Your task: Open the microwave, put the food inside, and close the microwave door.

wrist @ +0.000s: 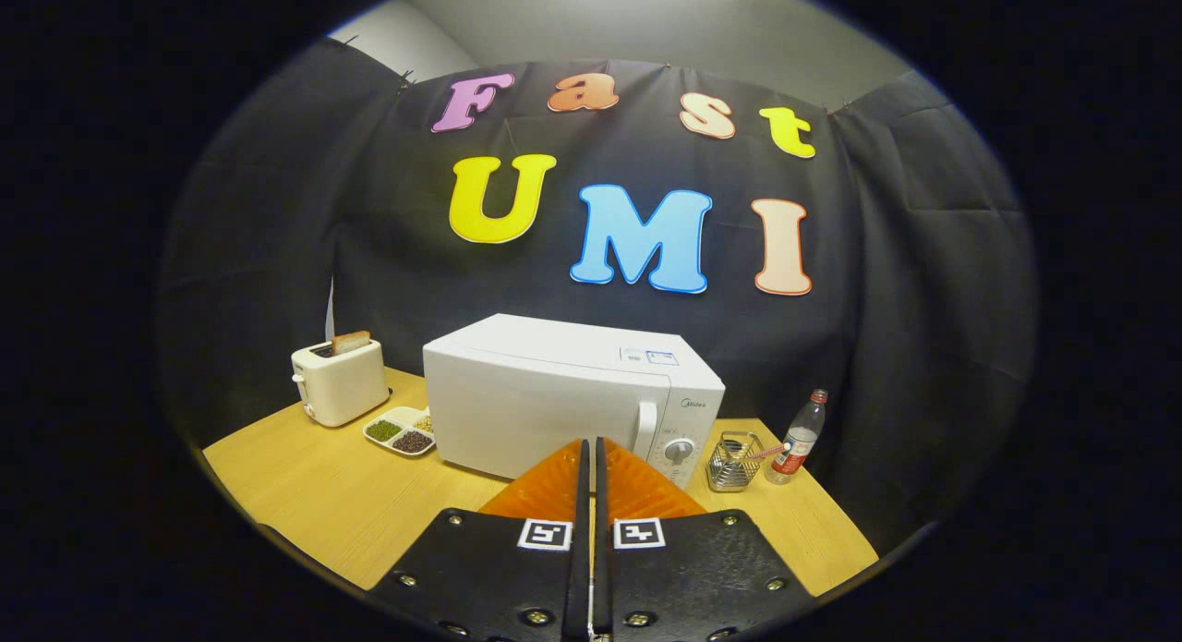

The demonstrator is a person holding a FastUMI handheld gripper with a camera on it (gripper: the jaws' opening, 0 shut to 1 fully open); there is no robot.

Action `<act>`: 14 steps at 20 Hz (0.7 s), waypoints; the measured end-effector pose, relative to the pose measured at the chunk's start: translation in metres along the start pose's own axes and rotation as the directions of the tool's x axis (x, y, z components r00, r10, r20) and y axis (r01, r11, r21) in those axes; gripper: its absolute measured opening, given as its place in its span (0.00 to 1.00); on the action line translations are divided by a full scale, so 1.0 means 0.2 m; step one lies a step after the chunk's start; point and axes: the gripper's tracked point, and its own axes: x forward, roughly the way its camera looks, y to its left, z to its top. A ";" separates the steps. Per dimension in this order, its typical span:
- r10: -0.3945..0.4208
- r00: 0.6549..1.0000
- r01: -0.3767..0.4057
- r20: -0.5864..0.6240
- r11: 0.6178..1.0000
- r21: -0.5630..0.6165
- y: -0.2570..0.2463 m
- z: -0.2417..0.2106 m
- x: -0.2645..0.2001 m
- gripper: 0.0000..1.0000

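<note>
A white microwave [563, 397] stands in the middle of the wooden table [305, 494], its door shut. Its upright handle [645, 428] and a round dial [680, 451] are on its right front, just beyond my fingertips. My gripper [591, 443] hovers above the table in front of the door; its two fingers meet with nothing between them. A white divided dish [402, 430] with green, dark and pale food in its compartments lies on the table at the microwave's left corner.
A white toaster [339, 381] with a slice of bread in it stands left of the microwave, behind the dish. Right of the microwave are a wire mesh holder [734, 462] and a plastic bottle [800, 439]. Black cloth closes off the back and sides.
</note>
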 end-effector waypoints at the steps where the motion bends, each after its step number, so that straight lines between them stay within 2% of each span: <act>1: -0.004 1.000 0.004 0.004 1.000 -0.001 0.00 0.00 -0.04 0.02; 3: -0.010 1.000 0.010 0.025 1.000 0.006 -0.01 0.01 -0.11 0.02; 5: -0.018 0.998 0.017 0.056 0.999 0.032 -0.02 0.04 -0.19 0.09; 6: -0.006 0.998 0.003 0.067 0.999 0.049 0.00 0.04 -0.22 0.23; 8: 0.010 0.997 -0.015 0.080 0.998 0.065 0.01 0.05 -0.27 0.68; 9: 0.009 0.996 -0.014 0.084 0.998 0.066 0.01 0.06 -0.30 0.79; 10: 0.003 0.996 -0.009 0.087 0.997 0.071 0.00 0.06 -0.31 0.94; 14: 0.005 0.996 -0.014 0.090 0.996 0.091 -0.01 0.07 -0.37 0.94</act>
